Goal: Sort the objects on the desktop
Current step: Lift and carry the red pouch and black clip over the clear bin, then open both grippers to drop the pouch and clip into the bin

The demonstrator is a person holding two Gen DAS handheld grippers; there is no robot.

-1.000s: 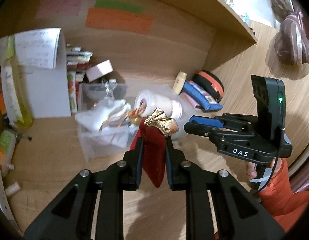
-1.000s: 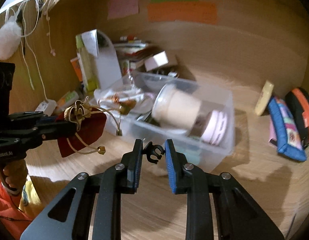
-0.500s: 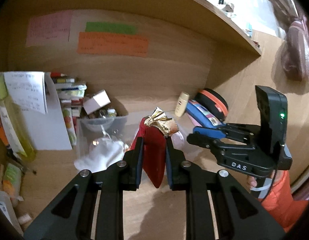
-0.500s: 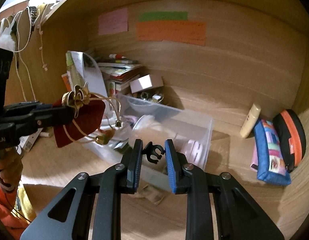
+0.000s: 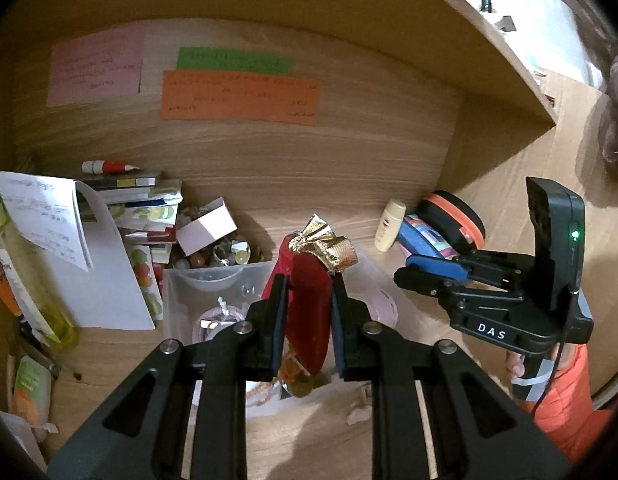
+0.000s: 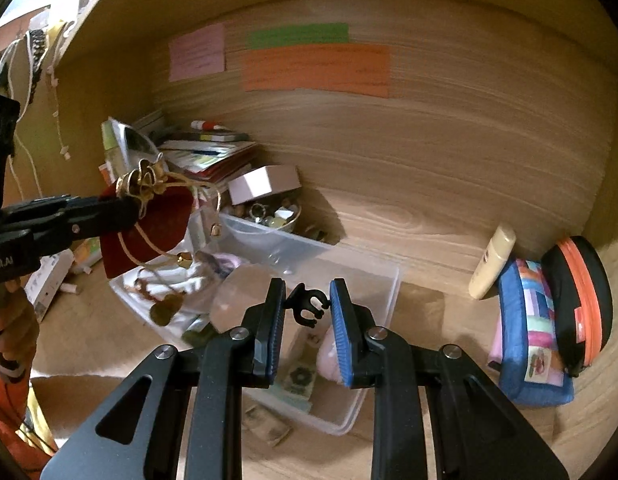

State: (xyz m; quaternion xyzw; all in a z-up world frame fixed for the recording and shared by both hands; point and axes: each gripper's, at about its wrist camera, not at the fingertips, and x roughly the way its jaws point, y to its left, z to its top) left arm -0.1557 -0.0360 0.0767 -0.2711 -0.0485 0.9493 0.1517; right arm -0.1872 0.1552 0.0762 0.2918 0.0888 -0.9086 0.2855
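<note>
Up close, the left gripper is clamped on one red pouch with a gold top, held in the air over one clear bin on the wooden desk. Beside it, the right gripper pinches one small black clip between its fingers, also above the bin. Against the back wall hang three paper notes, pink, green and orange; at the right sit one cream tube, one blue case and one black case with an orange zip.
</note>
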